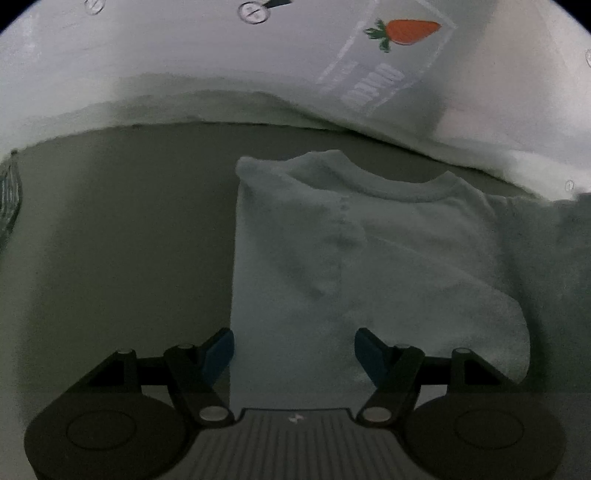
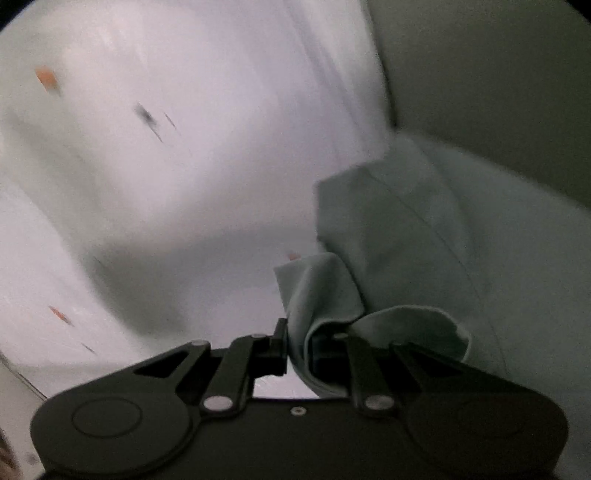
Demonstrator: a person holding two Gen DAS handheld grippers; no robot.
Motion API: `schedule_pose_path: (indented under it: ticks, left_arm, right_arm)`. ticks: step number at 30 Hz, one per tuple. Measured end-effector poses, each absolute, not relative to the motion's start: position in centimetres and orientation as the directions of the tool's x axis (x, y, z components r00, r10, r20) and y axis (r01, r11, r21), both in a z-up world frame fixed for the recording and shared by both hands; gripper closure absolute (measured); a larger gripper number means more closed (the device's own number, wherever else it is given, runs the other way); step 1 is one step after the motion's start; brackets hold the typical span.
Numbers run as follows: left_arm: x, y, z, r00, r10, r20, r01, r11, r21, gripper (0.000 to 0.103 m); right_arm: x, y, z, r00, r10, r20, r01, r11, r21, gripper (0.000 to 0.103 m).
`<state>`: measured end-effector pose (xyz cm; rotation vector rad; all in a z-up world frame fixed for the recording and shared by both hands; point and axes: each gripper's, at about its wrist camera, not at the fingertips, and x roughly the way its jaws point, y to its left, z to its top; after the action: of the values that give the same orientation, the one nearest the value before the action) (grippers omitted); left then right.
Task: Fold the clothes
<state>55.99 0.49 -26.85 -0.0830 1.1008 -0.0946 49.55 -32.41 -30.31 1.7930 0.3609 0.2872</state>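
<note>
A pale green T-shirt (image 1: 369, 251) lies on a dark grey surface (image 1: 122, 240), its left side folded in with a straight edge and its collar at the far end. My left gripper (image 1: 294, 350) is open and empty, hovering over the shirt's near left part; its blue pads (image 1: 221, 350) straddle the folded edge. In the right wrist view my right gripper (image 2: 297, 350) is shut on a bunched edge of the same green shirt (image 2: 424, 240), which rises from the jaws and drapes to the right. That view is blurred by motion.
A white cloth with a carrot print (image 1: 402, 31) and small round marks covers the far side. It fills the left of the right wrist view (image 2: 166, 147). A ribbed object (image 1: 9, 195) sits at the far left edge.
</note>
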Motion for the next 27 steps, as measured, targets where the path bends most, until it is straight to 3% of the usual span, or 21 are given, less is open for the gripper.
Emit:
schedule_pose_path:
  ticks: [5, 7, 8, 9, 11, 15, 22, 24, 27]
  left_arm:
    - [55.4, 2.1, -27.6, 0.421, -0.122, -0.899, 0.014, 0.992, -0.128, 0.031]
    - [54.9, 2.7, -27.3, 0.427, -0.131, -0.895, 0.023, 0.991, -0.135, 0.031]
    - [54.6, 2.9, -27.0, 0.431, -0.136, -0.892, 0.027, 0.990, -0.138, 0.030]
    - [54.3, 3.2, -26.8, 0.436, -0.142, -0.889, 0.030, 0.989, -0.143, 0.030]
    - [53.6, 3.6, -26.3, 0.440, -0.153, -0.885, 0.028, 0.987, -0.156, 0.030]
    - [50.9, 3.5, -25.0, 0.435, -0.162, -0.886, 0.046, 0.986, -0.158, 0.030]
    - [42.9, 2.8, -23.4, 0.393, -0.207, -0.896, 0.082, 0.978, -0.190, 0.030]
    - [39.6, 3.1, -23.6, 0.382, -0.278, -0.881, 0.055, 0.959, -0.278, 0.030]
    - [34.7, 4.7, -24.6, 0.394, -0.440, -0.807, -0.091, 0.855, -0.511, 0.031]
  right_arm:
    - [52.1, -28.7, -33.8, 0.859, 0.452, -0.240, 0.332, -0.135, 0.934, 0.088]
    - [52.5, -28.6, -33.4, 0.853, 0.452, -0.260, 0.348, -0.122, 0.929, 0.076]
    - [52.5, -28.7, -32.6, 0.858, 0.447, -0.255, 0.340, -0.122, 0.932, 0.056]
    - [52.5, -28.8, -31.7, 0.861, 0.445, -0.247, 0.328, -0.115, 0.938, 0.046]
    - [52.3, -29.0, -29.7, 0.863, 0.449, -0.231, 0.300, -0.088, 0.950, 0.042]
    - [50.7, -30.2, -25.8, 0.867, 0.450, -0.215, 0.240, 0.002, 0.971, 0.040]
    - [40.2, -34.1, -23.1, 0.884, 0.358, -0.301, 0.273, 0.128, 0.954, 0.040]
    - [36.7, -35.1, -22.6, 0.885, 0.328, -0.332, 0.293, 0.164, 0.942, 0.040]
    - [30.1, -35.9, -22.8, 0.863, 0.268, -0.429, 0.361, 0.267, 0.893, 0.040]
